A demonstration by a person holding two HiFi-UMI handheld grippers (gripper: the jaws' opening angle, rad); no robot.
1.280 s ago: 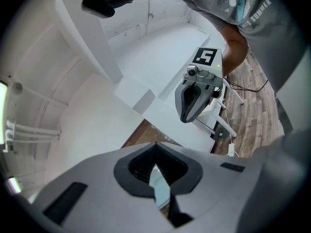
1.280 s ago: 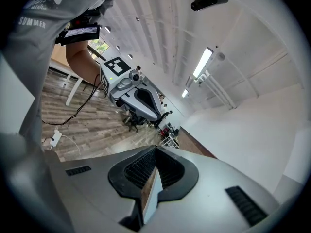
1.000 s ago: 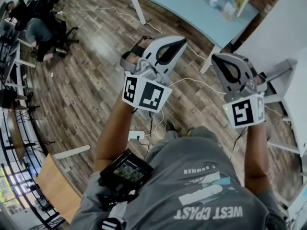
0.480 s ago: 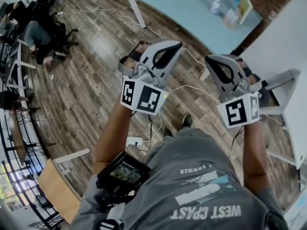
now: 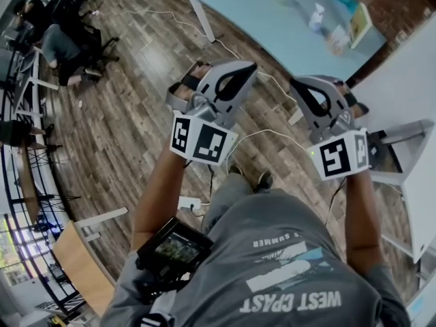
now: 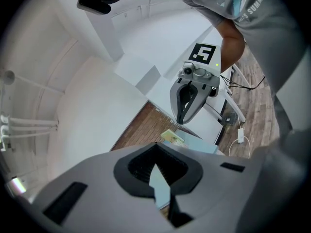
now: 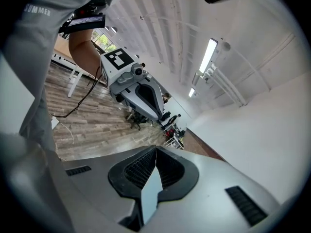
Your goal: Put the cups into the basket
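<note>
The left gripper (image 6: 155, 148) has its jaws pressed together with nothing between them, and the right gripper (image 7: 155, 150) is likewise closed and empty. Both are held out side by side ahead of the person's chest, pointing roughly level and forward. Compared with a second ago, neither claw has opened. What has changed is the room around them. In the head view the light-blue table (image 5: 272, 12) and the white bottle (image 5: 317, 18) on it have slid lower and to the right. The wooden floor (image 5: 129, 114) has shifted under the arms, and a shoe (image 5: 264, 180) now shows in mid-stride. This reads as the person walking toward that table with both tools carried along, so the task itself seems not to have started and this looks like the approach to the work area. No cup and no basket can be made out in any view. A few small items stand at the far end of the light-blue table, but they are too small and blurred to name as cups. Which way a cup's mouth faces, or how its long axis lies, therefore cannot be told yet.
</note>
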